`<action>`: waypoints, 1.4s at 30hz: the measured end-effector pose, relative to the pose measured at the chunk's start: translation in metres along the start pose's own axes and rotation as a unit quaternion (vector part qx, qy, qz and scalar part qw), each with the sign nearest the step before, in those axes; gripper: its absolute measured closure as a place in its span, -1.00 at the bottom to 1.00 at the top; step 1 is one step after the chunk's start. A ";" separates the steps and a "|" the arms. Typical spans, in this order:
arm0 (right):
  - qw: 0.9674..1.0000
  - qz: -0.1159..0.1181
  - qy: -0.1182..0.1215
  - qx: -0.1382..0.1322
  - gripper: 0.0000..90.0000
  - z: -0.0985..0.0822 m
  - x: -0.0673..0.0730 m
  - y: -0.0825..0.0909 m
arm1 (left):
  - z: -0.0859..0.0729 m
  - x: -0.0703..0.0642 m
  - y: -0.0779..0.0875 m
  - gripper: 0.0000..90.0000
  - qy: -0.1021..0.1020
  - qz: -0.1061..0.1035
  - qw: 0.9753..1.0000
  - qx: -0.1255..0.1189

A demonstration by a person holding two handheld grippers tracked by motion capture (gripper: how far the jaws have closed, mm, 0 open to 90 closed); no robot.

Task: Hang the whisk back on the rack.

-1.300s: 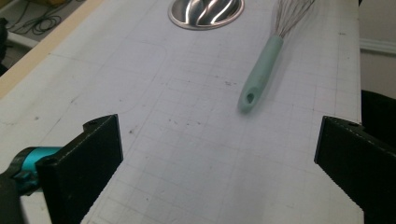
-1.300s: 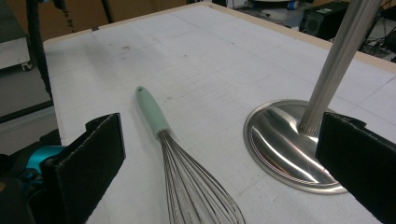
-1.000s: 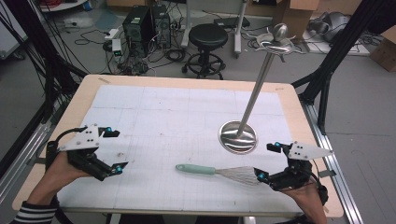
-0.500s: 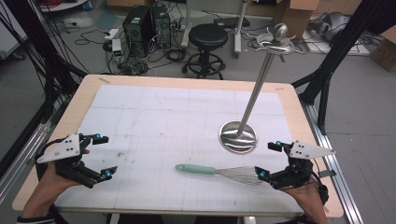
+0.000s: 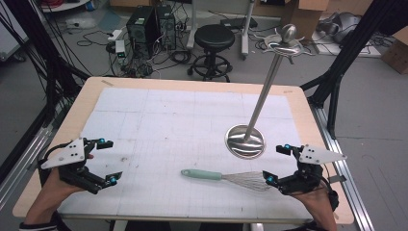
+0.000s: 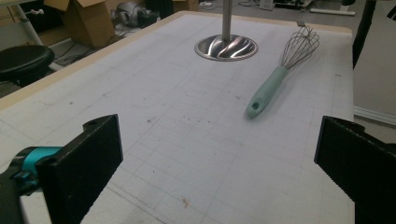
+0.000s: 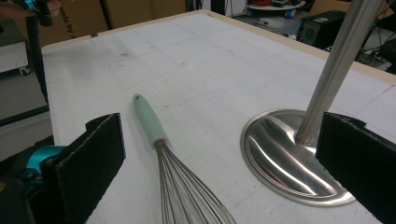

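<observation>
Counter [image 5: 192, 96]: whisk [image 5: 226, 176] lies flat just in front of stand [image 5: 245, 142], wires at right claw [image 5: 278, 164], likely for pickup; left claw [image 5: 107, 161] far off; both spread, empty.

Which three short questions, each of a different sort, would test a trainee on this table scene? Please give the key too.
1. True or false: the whisk lies flat on the table mat, with its mint-green handle pointing toward the left gripper.
2. Which gripper is nearer to the wire end of the whisk? A) left gripper B) right gripper C) both equally near
3. Fill in: the tall metal stand rests on a round, shiny ____.

Key: 1 true; 2 B; 3 base. Both grippers have their jaws wide apart and hold nothing.
</observation>
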State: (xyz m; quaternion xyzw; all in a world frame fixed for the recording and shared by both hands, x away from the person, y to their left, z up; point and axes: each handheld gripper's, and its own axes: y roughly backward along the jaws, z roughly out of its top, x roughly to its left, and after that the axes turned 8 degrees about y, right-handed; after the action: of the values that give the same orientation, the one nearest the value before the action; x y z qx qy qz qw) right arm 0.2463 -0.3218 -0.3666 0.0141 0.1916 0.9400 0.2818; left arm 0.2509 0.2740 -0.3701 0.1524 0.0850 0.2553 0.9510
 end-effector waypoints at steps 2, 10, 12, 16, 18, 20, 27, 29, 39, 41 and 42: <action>1.000 0.001 0.004 -0.002 -0.99 0.001 0.001 0.000 | 0.000 0.000 0.002 -0.96 0.002 0.002 1.000 -0.003; 1.000 0.012 0.006 0.015 -0.99 0.007 0.004 -0.010 | -0.005 0.003 0.003 -0.96 0.007 0.005 1.000 -0.003; 1.000 0.015 0.009 0.020 -0.99 0.009 0.007 -0.014 | -0.006 0.003 0.002 -0.96 0.008 0.005 1.000 -0.003; 0.999 0.021 0.018 0.029 -0.99 0.013 0.011 -0.021 | -0.008 0.004 0.000 -0.96 0.011 0.001 1.000 -0.004; 0.999 0.021 0.020 0.031 -0.99 0.014 0.012 -0.022 | -0.009 0.005 -0.001 -0.96 0.012 -0.001 1.000 -0.006; 0.999 0.023 0.023 0.037 -0.99 0.016 0.013 -0.025 | -0.009 0.006 -0.002 -0.96 0.011 0.001 1.000 -0.008; 0.998 0.024 0.036 0.056 -0.99 0.022 0.017 -0.032 | -0.011 0.008 -0.005 -0.96 0.008 0.008 1.000 0.001; 0.997 0.028 0.040 0.062 -0.99 0.025 0.019 -0.036 | -0.011 0.008 -0.005 -0.96 0.007 0.009 1.000 0.000; 0.993 0.047 0.061 0.092 -0.99 0.042 0.020 -0.052 | -0.011 0.009 -0.008 -0.96 0.010 0.008 1.000 -0.002; 0.991 0.052 0.067 0.100 -0.99 0.046 0.020 -0.057 | -0.011 0.008 -0.008 -0.96 0.009 0.008 1.000 -0.002; 0.991 0.054 0.072 0.104 -0.99 0.048 0.020 -0.059 | -0.011 0.008 -0.008 -0.96 0.009 0.008 1.000 -0.002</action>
State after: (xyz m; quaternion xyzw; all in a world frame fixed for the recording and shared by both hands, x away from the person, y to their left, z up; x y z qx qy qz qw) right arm 0.2671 -0.2490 -0.3458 -0.0141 0.3070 0.9274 0.2131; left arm 0.2591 0.2744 -0.3833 0.1491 0.0923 0.2646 0.9483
